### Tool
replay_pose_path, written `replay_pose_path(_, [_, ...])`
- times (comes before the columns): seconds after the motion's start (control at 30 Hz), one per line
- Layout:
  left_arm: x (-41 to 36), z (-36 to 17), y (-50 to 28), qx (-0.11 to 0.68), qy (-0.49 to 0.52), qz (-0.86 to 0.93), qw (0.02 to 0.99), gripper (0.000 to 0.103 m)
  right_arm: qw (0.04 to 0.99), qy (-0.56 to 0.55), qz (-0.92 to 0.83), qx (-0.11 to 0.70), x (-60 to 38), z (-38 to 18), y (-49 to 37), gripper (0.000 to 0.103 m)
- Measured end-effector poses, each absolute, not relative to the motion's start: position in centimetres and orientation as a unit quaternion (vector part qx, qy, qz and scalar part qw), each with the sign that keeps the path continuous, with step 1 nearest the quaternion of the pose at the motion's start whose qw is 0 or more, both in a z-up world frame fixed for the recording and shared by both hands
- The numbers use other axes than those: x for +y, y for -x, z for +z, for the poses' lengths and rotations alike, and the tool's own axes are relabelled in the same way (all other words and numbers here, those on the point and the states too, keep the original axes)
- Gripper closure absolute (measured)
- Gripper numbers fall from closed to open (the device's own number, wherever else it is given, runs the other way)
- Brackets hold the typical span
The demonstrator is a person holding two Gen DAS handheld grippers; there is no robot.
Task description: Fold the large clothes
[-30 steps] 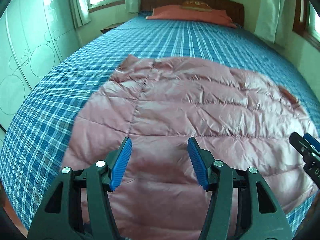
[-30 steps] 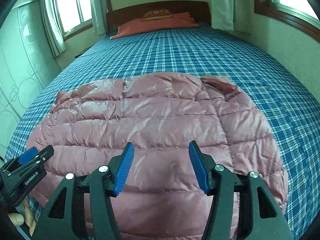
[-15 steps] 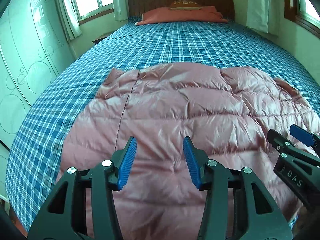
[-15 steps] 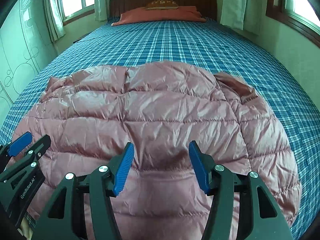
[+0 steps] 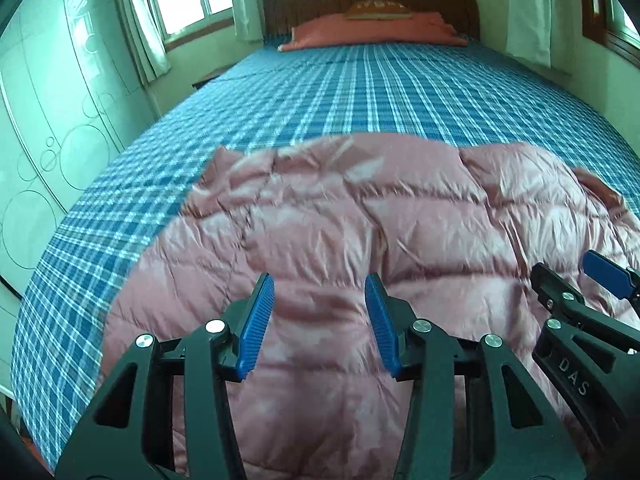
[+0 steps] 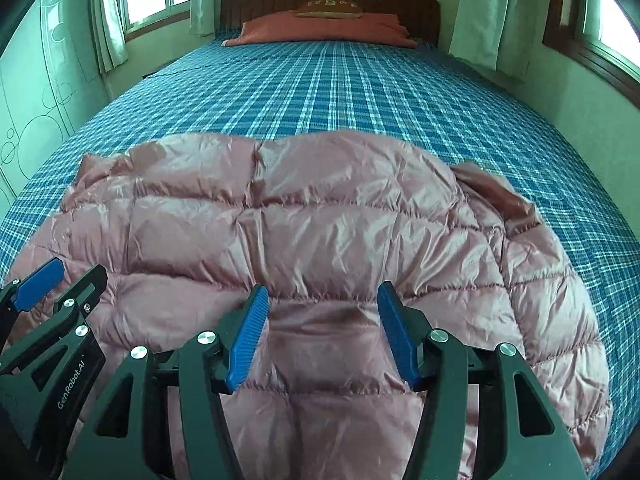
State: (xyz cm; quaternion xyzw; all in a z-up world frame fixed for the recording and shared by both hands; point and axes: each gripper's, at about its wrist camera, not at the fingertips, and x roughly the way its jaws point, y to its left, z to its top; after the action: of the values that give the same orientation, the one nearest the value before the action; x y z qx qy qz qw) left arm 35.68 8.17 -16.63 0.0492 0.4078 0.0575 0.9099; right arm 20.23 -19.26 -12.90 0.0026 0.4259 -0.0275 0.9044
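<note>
We note the bed (image 6: 360, 92) bearing the pink down jacket (image 6: 320, 220), spread flat at its foot for folding. Left gripper (image 5: 320, 316) and right gripper (image 6: 322, 328) hover over the jacket, jaws part-open, holding nothing; the left's have just narrowed.

Dusty pink on blue plaid

A glossy pink quilted jacket (image 6: 320, 240) lies on a blue-and-white checked bedsheet (image 6: 360, 92); at twelve o'clock sits a coral-red pillow (image 6: 324, 32) against a dark brown headboard (image 6: 400, 8). Both black grippers carry ribbed blue pads (image 5: 256, 316).
</note>
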Motion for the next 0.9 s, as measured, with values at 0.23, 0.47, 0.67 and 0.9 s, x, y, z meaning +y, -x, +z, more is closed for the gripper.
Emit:
replay_pose_path(0.23, [9.0,-19.6,-36.7,0.427,-0.044,0.063,0.901,0.055,0.896,0.002,-0.021,0.443,-18.7,-16.3,-21.1,0.045])
replay_pose_path(0.47, [8.9,-20.4,-37.0,0.423,-0.048,0.067,0.902,0.055,0.9,0.001,-0.025,0.435,-18.4,-16.8,-20.9,0.044])
replay_pose_path(0.67, [8.7,-20.5,-36.9,0.421,-0.053,0.07,0.903,0.055,0.902,0.008,-0.03,0.431,-18.1,-17.0,-21.1,0.044])
replay_pose_path(0.9, [9.0,-19.5,-36.6,0.425,-0.045,0.064,0.902,0.055,0.903,0.011,-0.033,0.428,-17.8,-17.2,-20.8,0.043])
